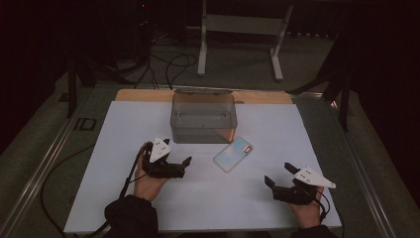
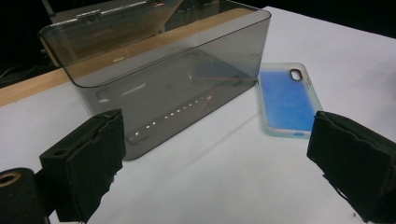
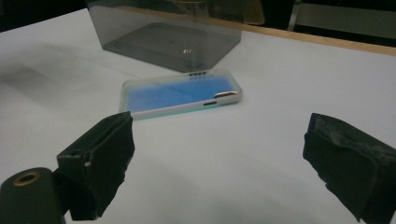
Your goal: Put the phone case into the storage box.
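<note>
A smoky transparent plastic box [image 1: 203,117] stands at the back middle of the white sheet, and looks empty. A blue phone case [image 1: 233,153] lies flat just in front of its right corner. My left gripper [image 1: 179,160] rests open on the sheet, left of the case, with the box [image 2: 159,79] and case [image 2: 286,100] ahead of its jaws. My right gripper [image 1: 277,174] is open near the front right, nothing between its jaws, facing the case [image 3: 180,94] and the box [image 3: 168,32].
The white sheet [image 1: 124,148] covers a table with a wooden strip [image 1: 141,95] along its far edge. Cables [image 1: 168,67] and a white metal stand [image 1: 242,29] sit on the floor beyond. Metal rails [image 1: 44,163] run along both table sides.
</note>
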`<state>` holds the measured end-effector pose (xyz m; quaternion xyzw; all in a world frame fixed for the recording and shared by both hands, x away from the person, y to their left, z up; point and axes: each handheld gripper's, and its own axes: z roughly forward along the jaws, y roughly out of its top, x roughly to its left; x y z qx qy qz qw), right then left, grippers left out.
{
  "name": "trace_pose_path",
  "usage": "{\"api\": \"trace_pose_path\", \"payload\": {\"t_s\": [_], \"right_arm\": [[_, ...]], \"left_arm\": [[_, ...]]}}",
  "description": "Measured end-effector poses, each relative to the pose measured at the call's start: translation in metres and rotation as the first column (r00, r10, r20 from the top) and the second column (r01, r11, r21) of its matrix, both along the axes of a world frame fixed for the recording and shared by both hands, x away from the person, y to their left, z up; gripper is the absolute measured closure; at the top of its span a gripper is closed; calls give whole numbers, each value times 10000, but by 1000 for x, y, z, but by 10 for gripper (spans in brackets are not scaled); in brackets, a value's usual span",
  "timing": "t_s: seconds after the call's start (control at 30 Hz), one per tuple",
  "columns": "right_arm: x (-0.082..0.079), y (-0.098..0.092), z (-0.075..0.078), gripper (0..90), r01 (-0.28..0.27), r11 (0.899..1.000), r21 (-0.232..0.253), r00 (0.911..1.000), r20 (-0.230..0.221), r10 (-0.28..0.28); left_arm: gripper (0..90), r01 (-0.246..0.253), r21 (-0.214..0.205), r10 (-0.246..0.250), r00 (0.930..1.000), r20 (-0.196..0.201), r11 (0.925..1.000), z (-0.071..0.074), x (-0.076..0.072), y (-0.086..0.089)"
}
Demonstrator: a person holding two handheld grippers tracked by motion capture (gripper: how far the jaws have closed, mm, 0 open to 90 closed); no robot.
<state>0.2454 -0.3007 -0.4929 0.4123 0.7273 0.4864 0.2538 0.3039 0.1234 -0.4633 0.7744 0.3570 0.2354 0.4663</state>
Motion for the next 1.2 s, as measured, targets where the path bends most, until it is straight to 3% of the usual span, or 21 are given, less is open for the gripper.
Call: {"api": "trace_pose_path", "payload": {"t_s": [1.2], "right_arm": [[0, 0, 0, 87, -11, 10000, -9, 10000, -2, 11]], "left_arm": [[102, 580, 85, -574, 9968, -554, 9983, -3, 27, -42]]}}
